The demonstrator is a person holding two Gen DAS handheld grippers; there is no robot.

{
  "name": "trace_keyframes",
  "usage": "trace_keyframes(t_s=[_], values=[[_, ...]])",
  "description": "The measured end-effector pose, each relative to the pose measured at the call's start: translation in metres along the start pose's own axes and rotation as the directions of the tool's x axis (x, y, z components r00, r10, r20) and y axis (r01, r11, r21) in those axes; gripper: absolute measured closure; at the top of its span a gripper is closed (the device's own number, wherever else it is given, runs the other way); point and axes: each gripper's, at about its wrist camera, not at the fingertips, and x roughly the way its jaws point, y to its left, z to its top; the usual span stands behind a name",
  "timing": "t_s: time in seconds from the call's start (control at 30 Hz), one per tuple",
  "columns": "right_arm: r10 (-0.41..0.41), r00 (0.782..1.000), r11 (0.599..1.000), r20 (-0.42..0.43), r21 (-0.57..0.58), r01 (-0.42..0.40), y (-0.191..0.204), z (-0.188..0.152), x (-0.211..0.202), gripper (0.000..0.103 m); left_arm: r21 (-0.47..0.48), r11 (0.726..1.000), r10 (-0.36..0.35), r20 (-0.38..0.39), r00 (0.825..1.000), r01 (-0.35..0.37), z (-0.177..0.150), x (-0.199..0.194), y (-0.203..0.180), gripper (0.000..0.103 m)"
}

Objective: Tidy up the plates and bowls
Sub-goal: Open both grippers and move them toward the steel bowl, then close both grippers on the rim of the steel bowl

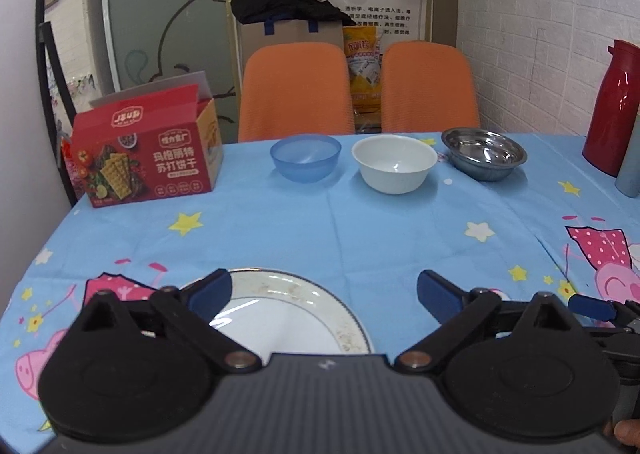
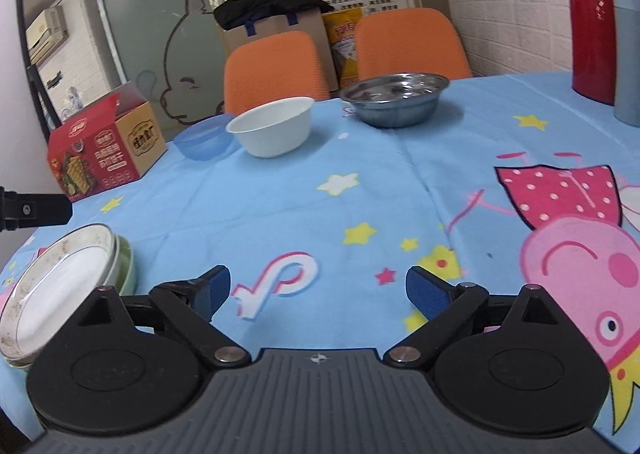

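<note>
Left gripper [image 1: 324, 294] is wide open and empty, hovering over the white plate [image 1: 288, 318] at the near edge of the table [image 1: 360, 226]; that plate sits on a green one [image 2: 124, 266]. Right gripper [image 2: 318, 290] is spread wide too, gripping nothing, just above bare cloth. Blue bowl [image 1: 305, 157], white bowl [image 1: 394, 163] and steel bowl [image 1: 484, 153] line up along the far side.

The left gripper [image 1: 324, 290], jaws spread wide, hovers over a gilt-rimmed white plate [image 1: 292, 318] on a blue cartoon tablecloth [image 1: 320, 230]. Beyond stand a blue plastic bowl [image 1: 305, 158], a white bowl [image 1: 394, 163] and a steel bowl [image 1: 484, 153] in a row, beside a red cracker box [image 1: 148, 158].
</note>
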Motion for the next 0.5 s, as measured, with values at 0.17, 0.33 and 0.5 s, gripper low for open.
trace_keyframes(t_s=[0.17,0.33,0.5], values=[[0.028,1.000,0.998,0.000,0.049,-0.028,-0.025,0.012,-0.001,0.000,0.058,0.998,-0.033,-0.034,0.999,0.035,0.013,0.020,-0.030,0.005],[0.034,0.998,0.999,0.049,0.024,-0.035,-0.042,0.053,0.005,0.000,0.107,0.990,-0.088,-0.057,0.994,0.094,0.038,0.045,-0.057,0.005],[-0.019,0.995,1.000,0.102,-0.015,0.021,-0.064,0.098,0.024,0.000,0.100,0.982,-0.154,-0.071,0.985,0.161,0.072,0.078,-0.072,0.005]])
